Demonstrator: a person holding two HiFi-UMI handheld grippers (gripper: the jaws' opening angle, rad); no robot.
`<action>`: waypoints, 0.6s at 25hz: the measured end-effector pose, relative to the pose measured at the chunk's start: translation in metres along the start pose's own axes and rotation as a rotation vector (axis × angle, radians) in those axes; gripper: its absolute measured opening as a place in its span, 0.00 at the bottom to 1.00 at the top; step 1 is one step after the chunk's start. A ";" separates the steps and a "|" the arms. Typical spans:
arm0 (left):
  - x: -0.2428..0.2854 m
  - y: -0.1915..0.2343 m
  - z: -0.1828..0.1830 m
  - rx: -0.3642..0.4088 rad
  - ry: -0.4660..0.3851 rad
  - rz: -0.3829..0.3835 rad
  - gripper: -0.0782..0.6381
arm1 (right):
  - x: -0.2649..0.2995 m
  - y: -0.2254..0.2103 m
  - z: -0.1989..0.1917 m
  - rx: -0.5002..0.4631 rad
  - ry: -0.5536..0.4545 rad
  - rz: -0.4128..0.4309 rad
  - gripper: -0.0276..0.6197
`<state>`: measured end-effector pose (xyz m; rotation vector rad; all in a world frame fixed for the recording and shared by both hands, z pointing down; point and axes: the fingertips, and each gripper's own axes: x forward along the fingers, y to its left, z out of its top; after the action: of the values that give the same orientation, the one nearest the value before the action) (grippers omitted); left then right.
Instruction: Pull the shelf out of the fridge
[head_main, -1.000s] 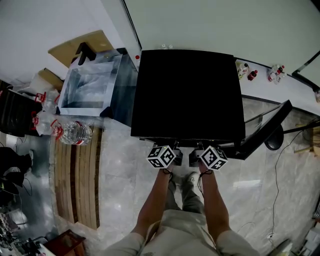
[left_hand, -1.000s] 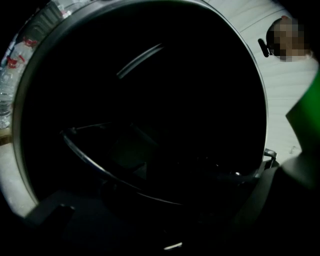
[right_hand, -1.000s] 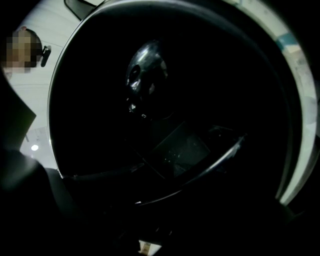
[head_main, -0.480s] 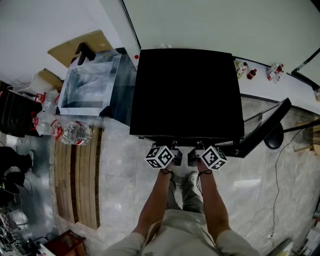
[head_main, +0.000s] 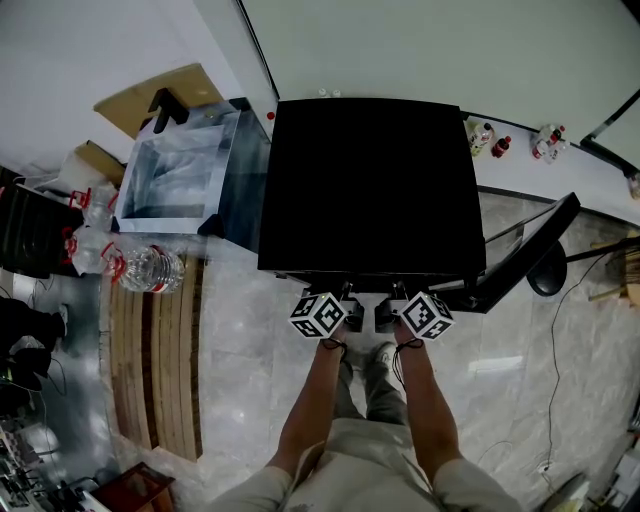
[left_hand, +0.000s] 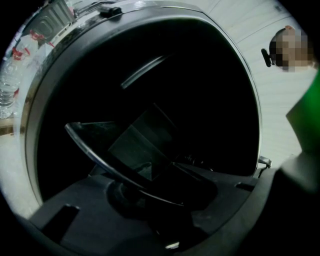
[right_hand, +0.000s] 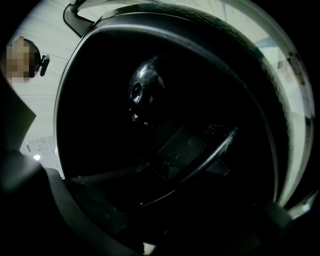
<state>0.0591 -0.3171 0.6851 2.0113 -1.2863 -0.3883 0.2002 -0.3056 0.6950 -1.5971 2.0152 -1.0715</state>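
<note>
The black fridge (head_main: 370, 180) stands in front of me, seen from above, with its door (head_main: 525, 255) swung open to the right. Both grippers reach into its front opening side by side, and their fingertips are hidden under the fridge top. Inside, the glass shelf (left_hand: 135, 145) lies level in the dark. The shelf's front rim (left_hand: 100, 155) runs down into my left gripper (left_hand: 155, 200), whose jaws have just been closing and now pinch it. The right gripper (right_hand: 150, 210) has likewise just closed on the shelf rim (right_hand: 210, 155). A temperature dial (right_hand: 142, 92) shows on the inner wall.
A clear plastic bin (head_main: 180, 170) stands against the fridge's left side. Large water bottles (head_main: 150, 265) lie beside wooden floor slats (head_main: 155, 350). Small bottles (head_main: 485, 135) sit on a ledge at the right. The person's legs and shoes (head_main: 365, 355) are right behind the grippers.
</note>
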 end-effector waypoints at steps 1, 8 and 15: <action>0.000 0.000 0.001 -0.001 -0.001 -0.002 0.31 | 0.000 0.002 0.002 0.001 -0.004 0.005 0.22; -0.005 -0.004 0.001 -0.006 0.002 -0.012 0.31 | -0.004 0.012 0.005 -0.006 -0.013 0.027 0.22; -0.010 -0.011 0.006 0.002 0.002 -0.019 0.31 | -0.010 0.019 0.009 -0.002 -0.014 0.038 0.22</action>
<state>0.0586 -0.3082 0.6720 2.0265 -1.2681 -0.3944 0.1964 -0.2979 0.6729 -1.5564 2.0303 -1.0417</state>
